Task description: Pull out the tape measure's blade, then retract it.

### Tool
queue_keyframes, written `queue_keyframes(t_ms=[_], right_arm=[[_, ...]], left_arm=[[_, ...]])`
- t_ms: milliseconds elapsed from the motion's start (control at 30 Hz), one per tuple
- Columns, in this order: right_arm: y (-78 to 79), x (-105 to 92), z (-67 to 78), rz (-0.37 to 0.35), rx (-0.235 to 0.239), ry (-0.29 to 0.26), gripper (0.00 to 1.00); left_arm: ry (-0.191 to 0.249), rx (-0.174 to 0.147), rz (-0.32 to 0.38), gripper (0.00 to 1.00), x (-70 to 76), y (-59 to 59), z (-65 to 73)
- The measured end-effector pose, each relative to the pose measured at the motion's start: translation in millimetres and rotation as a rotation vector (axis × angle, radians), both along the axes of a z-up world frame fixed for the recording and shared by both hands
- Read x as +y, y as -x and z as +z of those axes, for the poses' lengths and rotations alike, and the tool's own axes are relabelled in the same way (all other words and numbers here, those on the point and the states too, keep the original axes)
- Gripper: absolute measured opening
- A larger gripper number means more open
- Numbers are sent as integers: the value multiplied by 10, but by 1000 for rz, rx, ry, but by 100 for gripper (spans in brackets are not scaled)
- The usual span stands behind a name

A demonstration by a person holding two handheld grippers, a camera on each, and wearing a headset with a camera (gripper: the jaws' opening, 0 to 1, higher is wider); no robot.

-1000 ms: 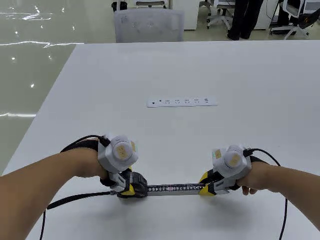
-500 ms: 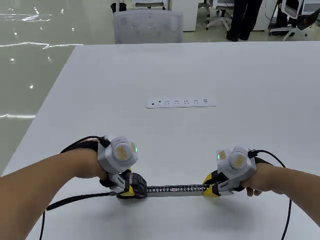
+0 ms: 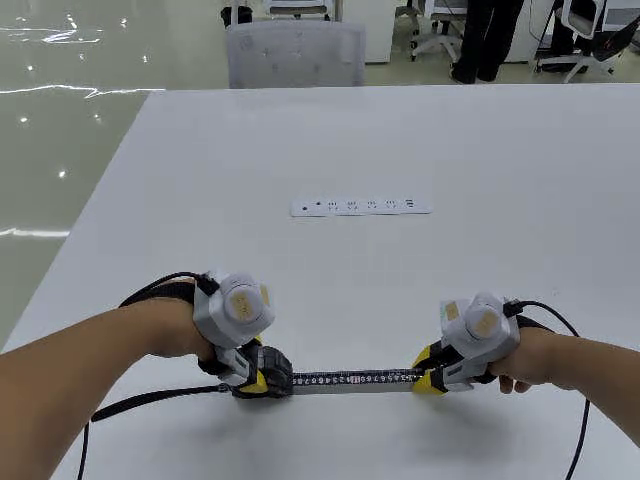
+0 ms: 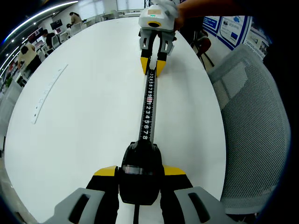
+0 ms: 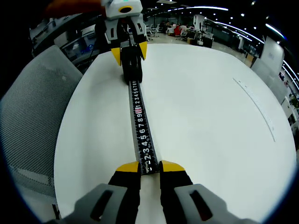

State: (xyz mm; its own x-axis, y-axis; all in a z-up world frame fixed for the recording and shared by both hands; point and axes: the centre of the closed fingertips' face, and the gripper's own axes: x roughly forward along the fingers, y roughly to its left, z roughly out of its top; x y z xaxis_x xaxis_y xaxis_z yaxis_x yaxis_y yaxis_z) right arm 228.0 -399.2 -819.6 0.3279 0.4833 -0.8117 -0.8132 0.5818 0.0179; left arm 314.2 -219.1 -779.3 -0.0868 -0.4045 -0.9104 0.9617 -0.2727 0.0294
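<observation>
A black and yellow tape measure case [image 3: 272, 375] [image 4: 139, 173] [image 5: 131, 64] sits near the front edge of the white table [image 3: 400, 140], with my left gripper [image 3: 252, 381] [image 4: 140, 175] shut on it. Its blade [image 3: 355, 378] [image 4: 148, 105] [image 5: 140, 126] runs out to the right, flat and low over the table. My right gripper [image 3: 430, 381] [image 5: 149, 167] is shut on the blade's free end. The two grippers face each other along the blade.
A white power strip [image 3: 362, 207] [image 4: 46, 93] [image 5: 256, 108] lies across the table's middle. A grey mesh chair [image 3: 296, 52] stands at the far edge, another mesh chair [image 4: 252, 140] [image 5: 32, 121] beside the near edge. Black cables [image 3: 150, 400] trail from both grippers.
My right gripper has drawn the blade's end further right, so more of the blade is out. The left gripper and the case have stayed put.
</observation>
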Motion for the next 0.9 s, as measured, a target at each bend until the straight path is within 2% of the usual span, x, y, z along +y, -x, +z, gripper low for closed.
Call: queue_keyframes(t_ms=[900], right_arm=[[78, -177, 1, -3, 11, 24, 13]], left_arm=[[-1, -1, -1, 30, -7, 2, 1]])
